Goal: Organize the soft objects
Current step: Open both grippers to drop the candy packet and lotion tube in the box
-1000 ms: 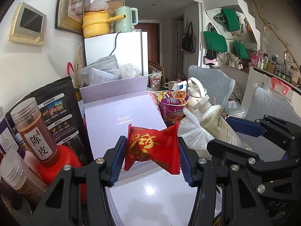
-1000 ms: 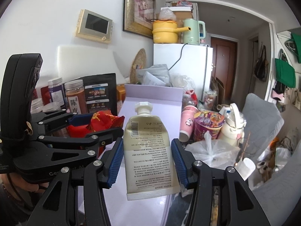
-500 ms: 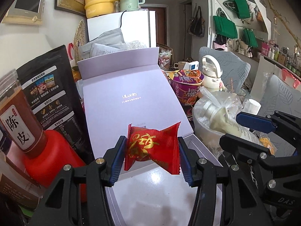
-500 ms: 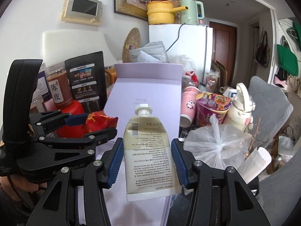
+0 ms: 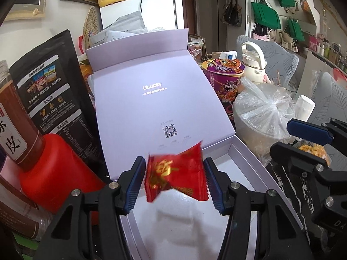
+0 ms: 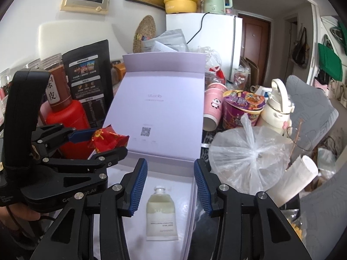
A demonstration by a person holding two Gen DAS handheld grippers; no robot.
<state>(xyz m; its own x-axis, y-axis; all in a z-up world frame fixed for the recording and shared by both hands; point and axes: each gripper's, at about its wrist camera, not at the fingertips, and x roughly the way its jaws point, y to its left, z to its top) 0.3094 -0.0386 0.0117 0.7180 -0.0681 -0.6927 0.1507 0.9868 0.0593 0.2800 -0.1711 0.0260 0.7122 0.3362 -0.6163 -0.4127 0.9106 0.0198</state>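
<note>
Packet (image 5: 175, 177), red with gold print and blurred, sits between the blue pads of the left gripper (image 5: 174, 181) in the left wrist view; the fingers are opening, gaps show on both sides, and no pad presses on it. It hangs over the white floor of an open lilac box (image 5: 245, 151), whose raised lid (image 5: 151, 99) leans back with a small code square printed on it. Left of the box stand a red bottle (image 5: 54, 169) and a black pouch (image 5: 54, 91); right of it are a purple noodle cup (image 5: 223, 75), a cream flask (image 5: 252, 65) and a clear knotted bag (image 5: 262, 112). The right gripper (image 5: 308, 149) shows at the right edge. In the right wrist view, the tube (image 6: 161, 214), pale with a white cap pointing away, lies flat on the box floor, below and between the right gripper's fingers (image 6: 138, 186) and clear of both; these fingers hold nothing and are closing. The left gripper stands at the left with the packet between its tips, over the box's left side. A pink cup (image 6: 213, 108) lies tipped beside the lid.
</note>
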